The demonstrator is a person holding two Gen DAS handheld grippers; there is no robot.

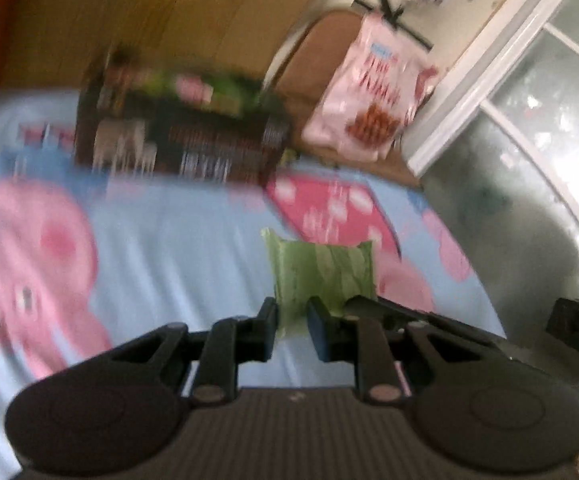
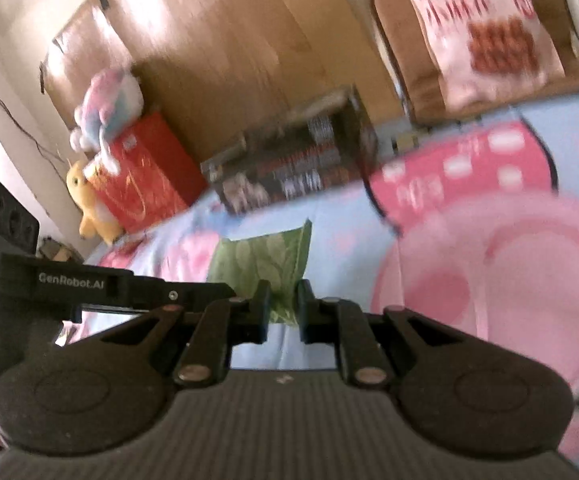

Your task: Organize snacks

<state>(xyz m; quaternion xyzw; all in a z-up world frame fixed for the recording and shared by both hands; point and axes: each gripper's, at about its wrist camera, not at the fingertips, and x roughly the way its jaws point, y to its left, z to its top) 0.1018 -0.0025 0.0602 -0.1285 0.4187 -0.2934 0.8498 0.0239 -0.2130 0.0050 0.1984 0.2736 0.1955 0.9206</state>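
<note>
A bed point(image 1: 193, 240) fills both views, spread with a pale blue sheet point(image 2: 341, 248) printed with big pink cartoon pigs, and it seems to serve as the sorting surface for the snacks. Against the wooden headboard point(image 1: 169, 12) at the far side sits a dark box point(image 1: 177, 140), probably the bin the snacks go into; something green and pink shows at its top in the left view, though blur hides what exactly. Beside it a large pink snack bag point(image 1: 369, 92) leans upright on a brown cushion point(image 1: 309, 60), likely propped there so it stays out of the way. In the right view a red box point(image 2: 145, 172) with soft toys point(image 2: 105, 108) piled on it stands at the bed's left edge. Smallest is the green snack packet point(image 1: 321, 276), which hangs above the sheet, short of the box, between the two tools. The left gripper point(image 1: 293, 328) has its jaws nearly closed, clenched on one lower edge of the packet, and the right gripper point(image 2: 283, 312) is pinched the same way on the opposite edge, its black arm crossing into the left view. My guess is that two grips keep the limp packet flat and steady for carrying to the box
</note>
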